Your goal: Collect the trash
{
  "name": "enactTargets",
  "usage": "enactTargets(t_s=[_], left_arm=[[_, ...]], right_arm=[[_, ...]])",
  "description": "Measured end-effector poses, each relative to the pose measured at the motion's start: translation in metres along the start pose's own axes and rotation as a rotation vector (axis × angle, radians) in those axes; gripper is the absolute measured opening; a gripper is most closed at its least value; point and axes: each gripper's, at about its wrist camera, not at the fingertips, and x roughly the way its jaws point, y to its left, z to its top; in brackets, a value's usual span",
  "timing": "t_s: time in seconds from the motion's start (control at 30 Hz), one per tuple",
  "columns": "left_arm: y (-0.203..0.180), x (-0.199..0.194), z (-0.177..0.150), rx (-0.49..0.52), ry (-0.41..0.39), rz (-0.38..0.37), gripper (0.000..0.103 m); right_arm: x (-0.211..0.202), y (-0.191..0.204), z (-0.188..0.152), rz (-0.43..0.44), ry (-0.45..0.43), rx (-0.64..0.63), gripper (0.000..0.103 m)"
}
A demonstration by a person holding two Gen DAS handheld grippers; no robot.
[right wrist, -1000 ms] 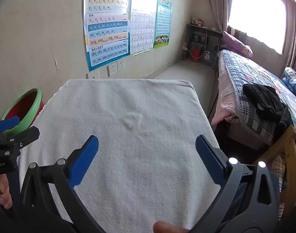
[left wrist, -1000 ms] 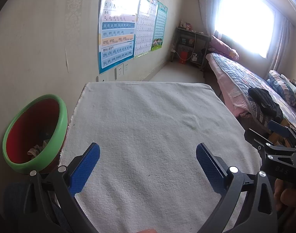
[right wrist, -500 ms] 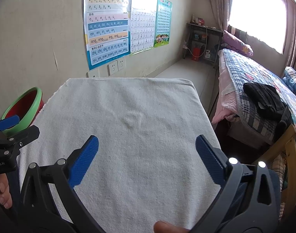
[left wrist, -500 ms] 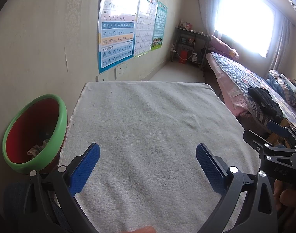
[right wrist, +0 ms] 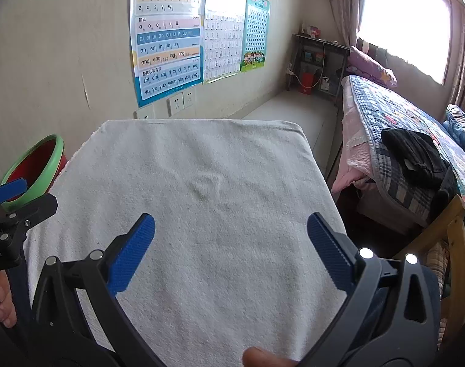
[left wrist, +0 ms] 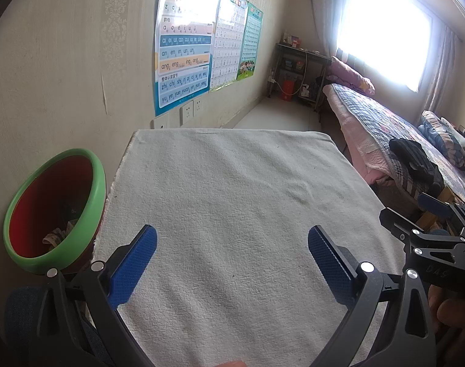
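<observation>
Both of my tools are hanging over the near edge of the bench [left wrist: 232, 189], which has a white towel [right wrist: 202, 189] spread across it. Left tool [left wrist: 231, 258] has its jaws spread wide with nothing between them, and so does the right tool [right wrist: 231, 244]. The trash I can see is some crumpled paper [left wrist: 56, 235] sitting in the bottom of the green-rimmed red bin [left wrist: 92, 202] (it's just off the bench's left edge, against the wall).
</observation>
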Motion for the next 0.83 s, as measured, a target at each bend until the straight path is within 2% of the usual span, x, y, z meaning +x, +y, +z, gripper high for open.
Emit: enactTargets(t_s=[0.43, 0.53, 0.83], left_arm=[[0.0001, -0.0007, -0.0002, 0.000, -0.004, 0.000, 0.095], [-0.0007, -0.0041, 0.0007, -0.001, -0.022, 0.022, 0.095], [-0.0007, -0.0009, 0.0029, 0.005, -0.005, 0.010, 0.095]], right_arm=[[0.0006, -0.0006, -0.0004, -0.001, 0.003, -0.001, 0.098], [0.0006, -0.0005, -0.0003, -0.001, 0.003, -0.001, 0.098], [0.0013, -0.0017, -0.0016, 0.000, 0.006, -0.002, 0.098]])
